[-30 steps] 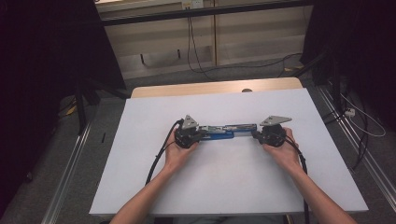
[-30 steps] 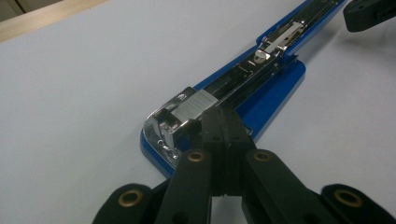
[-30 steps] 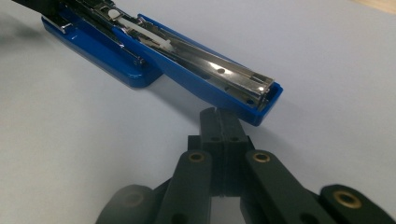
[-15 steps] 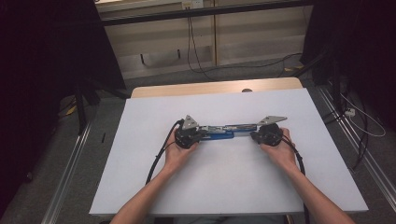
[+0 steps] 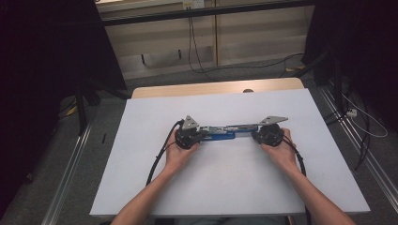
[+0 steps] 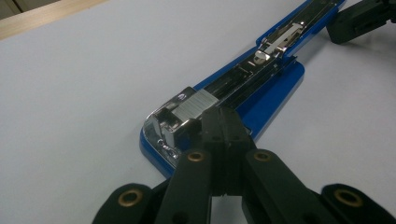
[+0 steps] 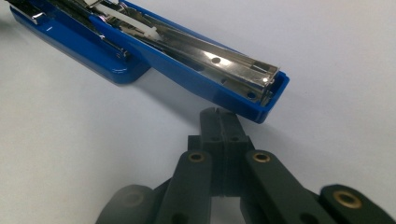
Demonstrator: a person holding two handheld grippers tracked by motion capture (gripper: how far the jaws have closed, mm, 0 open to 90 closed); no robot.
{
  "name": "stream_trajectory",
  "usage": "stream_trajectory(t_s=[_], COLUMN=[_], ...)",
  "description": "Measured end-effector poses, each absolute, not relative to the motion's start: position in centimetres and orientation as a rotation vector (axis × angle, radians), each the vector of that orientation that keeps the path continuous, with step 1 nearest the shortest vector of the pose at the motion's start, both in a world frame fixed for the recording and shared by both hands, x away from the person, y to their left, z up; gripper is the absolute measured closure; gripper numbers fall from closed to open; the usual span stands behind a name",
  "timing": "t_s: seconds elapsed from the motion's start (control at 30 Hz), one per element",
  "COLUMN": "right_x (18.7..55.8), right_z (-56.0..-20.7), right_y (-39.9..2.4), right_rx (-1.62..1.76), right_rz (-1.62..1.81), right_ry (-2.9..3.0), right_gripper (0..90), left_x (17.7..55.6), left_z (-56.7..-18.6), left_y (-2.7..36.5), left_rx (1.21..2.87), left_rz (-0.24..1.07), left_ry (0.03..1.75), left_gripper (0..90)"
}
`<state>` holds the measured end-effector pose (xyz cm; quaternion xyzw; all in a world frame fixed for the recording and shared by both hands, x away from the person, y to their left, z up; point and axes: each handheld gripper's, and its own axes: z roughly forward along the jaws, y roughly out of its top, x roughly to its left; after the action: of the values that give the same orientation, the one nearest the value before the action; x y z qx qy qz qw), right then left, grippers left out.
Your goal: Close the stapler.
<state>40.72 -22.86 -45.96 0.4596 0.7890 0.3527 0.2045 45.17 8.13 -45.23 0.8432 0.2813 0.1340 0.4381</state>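
Note:
A blue stapler [image 5: 224, 134] lies swung open and flat in the middle of the white table [image 5: 141, 187], its metal channels facing up. My left gripper [image 5: 202, 135] is at its left end, jaws shut together with nothing between them. In the left gripper view its tip [image 6: 222, 117] sits against a silver strip of staples [image 6: 198, 100] at the stapler's head [image 6: 163, 133]. My right gripper [image 5: 254, 134] is at the other end, also shut and empty. In the right gripper view its tip [image 7: 219, 115] stands just short of the open blue arm's end [image 7: 264, 95].
Each gripper is held in one hand, and the forearms come in from the table's near edge. Black cables [image 5: 157, 161] trail back from both grippers. A wooden strip [image 5: 211, 88] borders the far edge. The other gripper's jaws [image 6: 359, 16] show beyond the stapler.

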Motion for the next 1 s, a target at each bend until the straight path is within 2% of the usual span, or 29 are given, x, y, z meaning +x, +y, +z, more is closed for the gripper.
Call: stream_trajectory(t_s=[1.0], right_x=[40.77], right_z=[-45.76], right_y=[-23.09], right_rx=[1.28], right_rz=[1.042], right_ry=[2.154], right_gripper=[90.0], left_x=[45.21], left_z=[-45.25], left_y=[8.17], left_rx=[2.099], left_rz=[0.334], left_ry=[0.685], left_gripper=[90.0])
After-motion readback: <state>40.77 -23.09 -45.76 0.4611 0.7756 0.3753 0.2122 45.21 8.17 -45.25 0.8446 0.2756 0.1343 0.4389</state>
